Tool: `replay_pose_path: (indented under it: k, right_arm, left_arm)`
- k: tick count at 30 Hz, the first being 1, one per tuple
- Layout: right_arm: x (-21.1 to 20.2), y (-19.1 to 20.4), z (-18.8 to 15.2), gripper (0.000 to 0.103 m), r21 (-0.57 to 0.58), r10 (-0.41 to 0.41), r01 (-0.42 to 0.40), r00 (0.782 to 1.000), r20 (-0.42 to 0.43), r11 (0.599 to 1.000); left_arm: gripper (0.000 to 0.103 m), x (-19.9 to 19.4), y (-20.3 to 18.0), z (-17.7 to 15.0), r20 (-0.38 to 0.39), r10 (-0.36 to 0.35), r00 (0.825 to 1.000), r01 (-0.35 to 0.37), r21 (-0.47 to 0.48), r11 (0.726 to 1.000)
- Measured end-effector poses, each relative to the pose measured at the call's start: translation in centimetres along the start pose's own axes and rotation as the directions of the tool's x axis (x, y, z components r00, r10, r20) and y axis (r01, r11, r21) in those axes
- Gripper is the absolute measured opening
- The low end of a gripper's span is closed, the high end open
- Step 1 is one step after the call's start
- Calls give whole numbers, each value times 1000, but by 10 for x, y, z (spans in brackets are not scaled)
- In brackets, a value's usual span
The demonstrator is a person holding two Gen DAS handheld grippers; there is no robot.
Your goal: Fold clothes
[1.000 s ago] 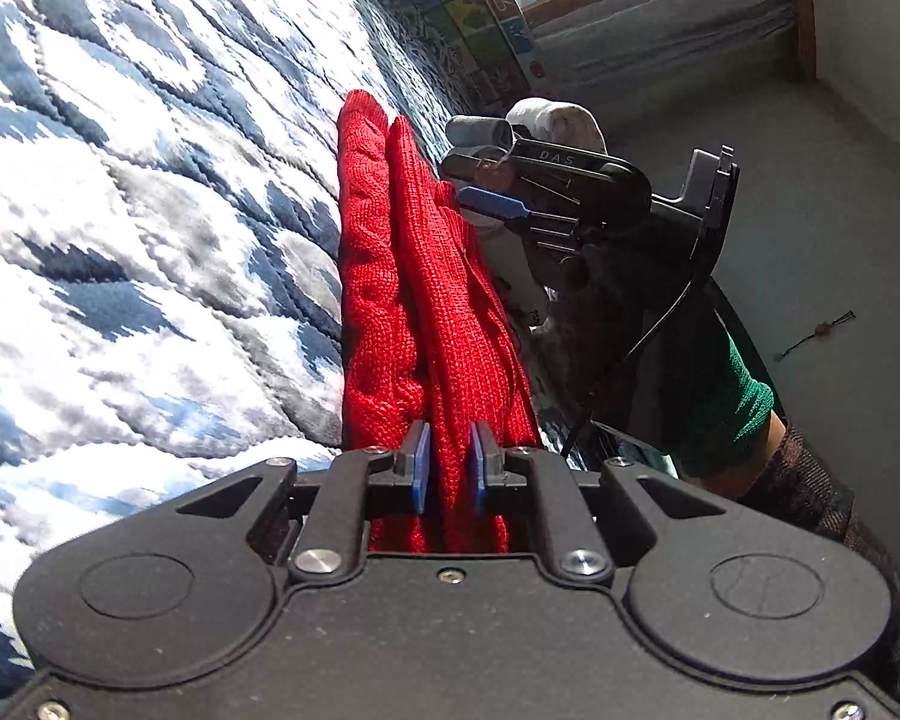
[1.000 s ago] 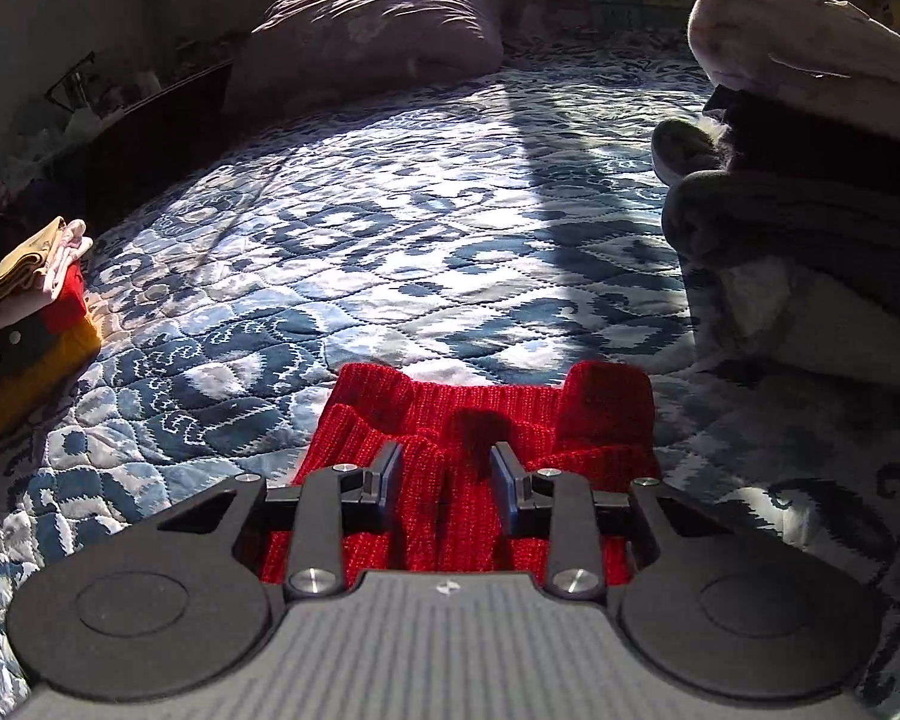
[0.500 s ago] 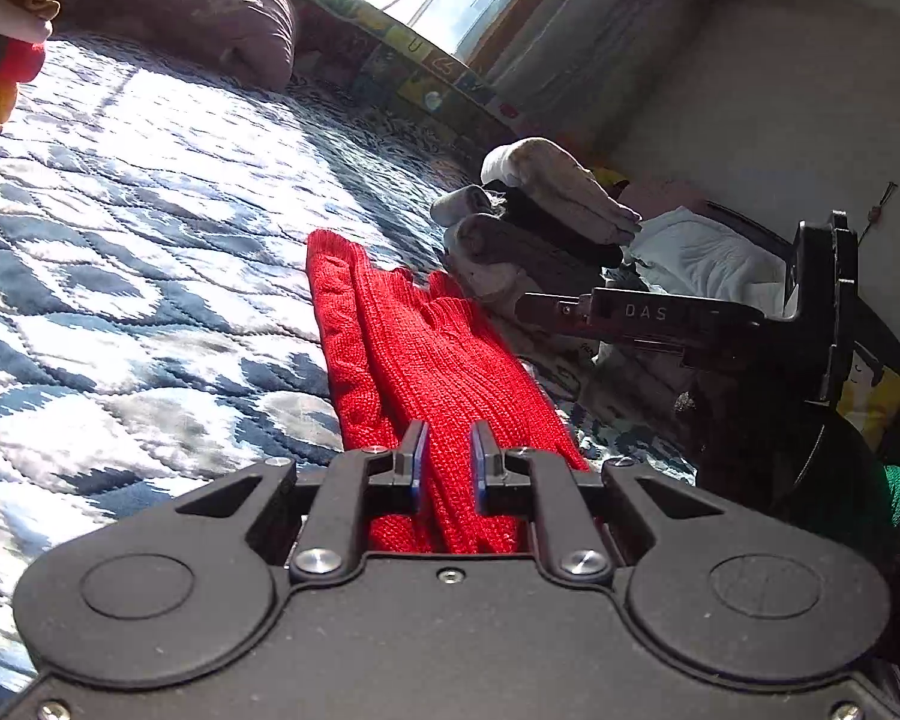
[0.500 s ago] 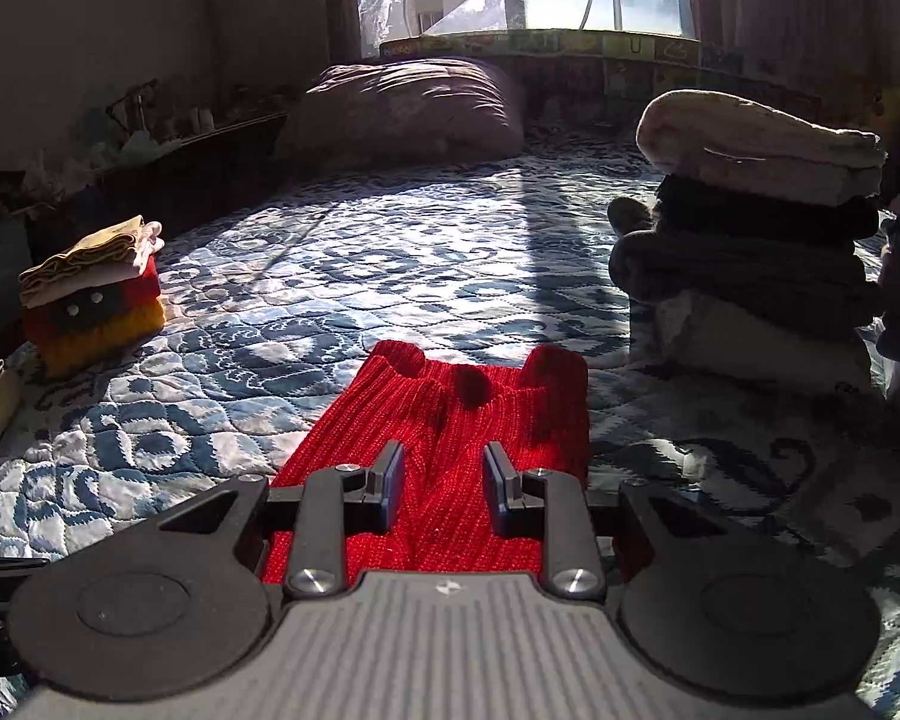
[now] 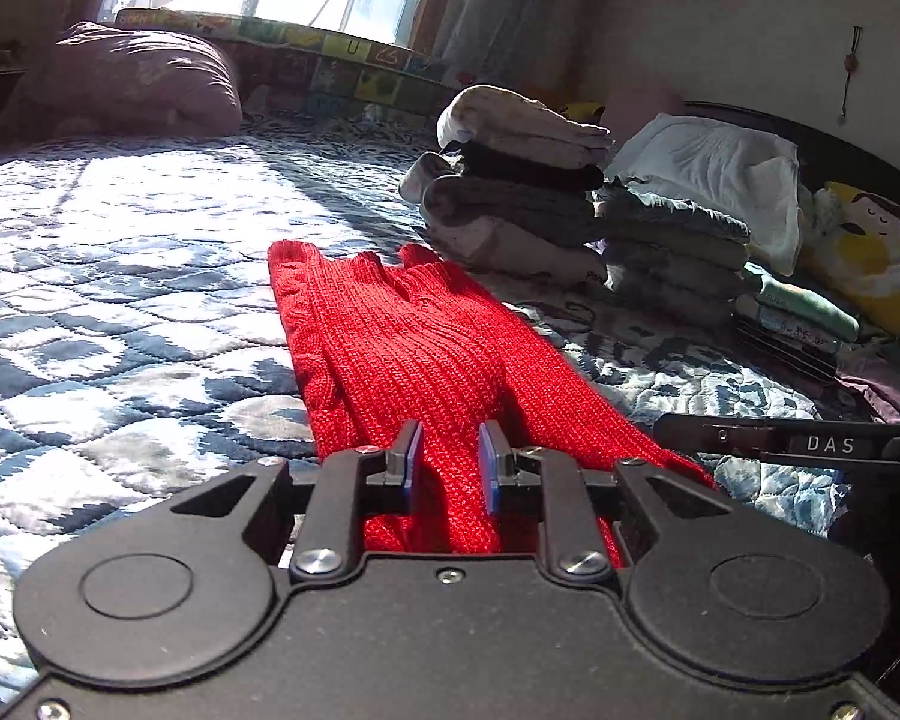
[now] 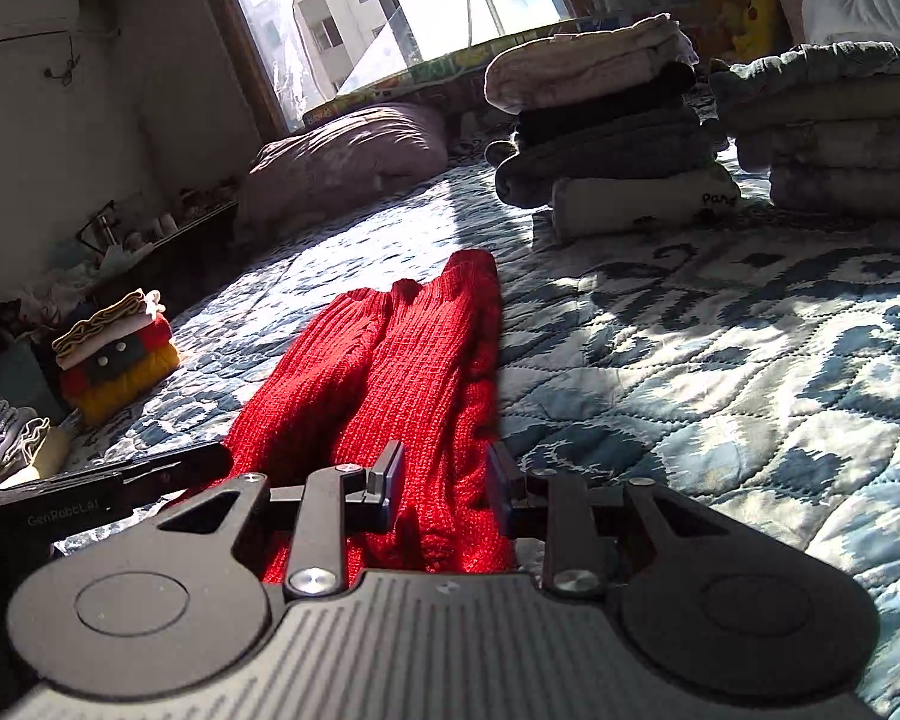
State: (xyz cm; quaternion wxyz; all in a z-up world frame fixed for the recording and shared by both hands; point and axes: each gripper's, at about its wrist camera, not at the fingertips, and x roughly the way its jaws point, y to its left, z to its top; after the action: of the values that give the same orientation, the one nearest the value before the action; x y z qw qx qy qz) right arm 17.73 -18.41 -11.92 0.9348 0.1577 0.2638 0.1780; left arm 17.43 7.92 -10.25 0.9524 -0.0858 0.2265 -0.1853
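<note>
A red knit sweater [image 5: 414,336] lies folded into a long narrow strip on the blue-and-white quilt [image 5: 120,300], its far end pointing toward the window. My left gripper [image 5: 450,465] is shut on the sweater's near end, red knit bunched between the blue pads. My right gripper [image 6: 444,474] grips the same near end of the sweater [image 6: 402,360], a thick fold filling its jaws. The two grippers sit side by side: the right one's body [image 5: 810,444] shows at the left view's right edge, and the left one's body [image 6: 120,486] at the right view's left edge.
Two stacks of folded clothes [image 5: 522,180] [image 5: 672,252] stand on the bed beyond the sweater to the right. A mauve pillow [image 5: 132,84] lies under the window. A small colourful folded pile [image 6: 114,354] sits at the bed's left side. A white pillow [image 5: 720,168] leans on the headboard.
Both grippers have tilted and swung so the views now look along the bed toward the window. The sweater stays gripped, and its strip now stretches straight ahead.
</note>
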Motion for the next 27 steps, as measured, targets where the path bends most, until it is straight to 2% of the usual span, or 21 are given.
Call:
replay_pose_path:
  k: [4, 6, 8, 10, 12, 13, 15, 19, 21, 23, 27]
  right_arm:
    - [-9, -14, -16, 28, 57, 14, -15, 1000, 10, 998]
    - [-11, -19, -19, 28, 100, 19, -20, 1000, 11, 995]
    - [-7, -15, -19, 28, 60, 4, -3, 1000, -18, 998]
    - [-1, -13, -23, 29, 21, 1, 0, 998, -61, 1000]
    - [-8, -21, -25, 29, 87, 22, -20, 999, -26, 996]
    - [-13, -25, -24, 29, 129, 37, -36, 999, -8, 991]
    - [-20, -34, -24, 33, 199, 47, -51, 999, 26, 979]
    - [-12, -55, -32, 49, 373, 126, -114, 992, -8, 921]
    - [-5, -62, -40, 48, 457, 166, -143, 986, -11, 878]
    - [-2, -69, -48, 48, 553, 198, -178, 980, 24, 814]
    - [3, -68, -48, 48, 577, 219, -185, 976, 11, 796]
  left_arm:
    - [20, 4, -4, 2, 4, 5, 1000, -5, -9, 1000]
    - [20, 15, 0, 0, -38, 24, 999, -25, -21, 999]
    - [23, 29, 3, -6, -112, 48, 993, -50, -7, 999]
    - [24, 27, 7, -5, -97, 32, 995, -35, -31, 999]
    - [30, 14, 17, -2, -63, -10, 998, 1, -132, 991]
    - [39, 5, 24, -1, -46, -17, 999, 7, -200, 980]
    - [55, -10, 39, -3, -24, -12, 1000, 4, -327, 945]
    - [61, -27, 64, -18, -49, -32, 998, -3, -588, 809]
    - [62, -26, 66, -26, -84, -50, 995, -17, -653, 757]
    - [62, -25, 63, -33, -89, -90, 992, 2, -704, 710]
    - [61, -24, 54, -44, -101, -124, 987, 0, -775, 631]
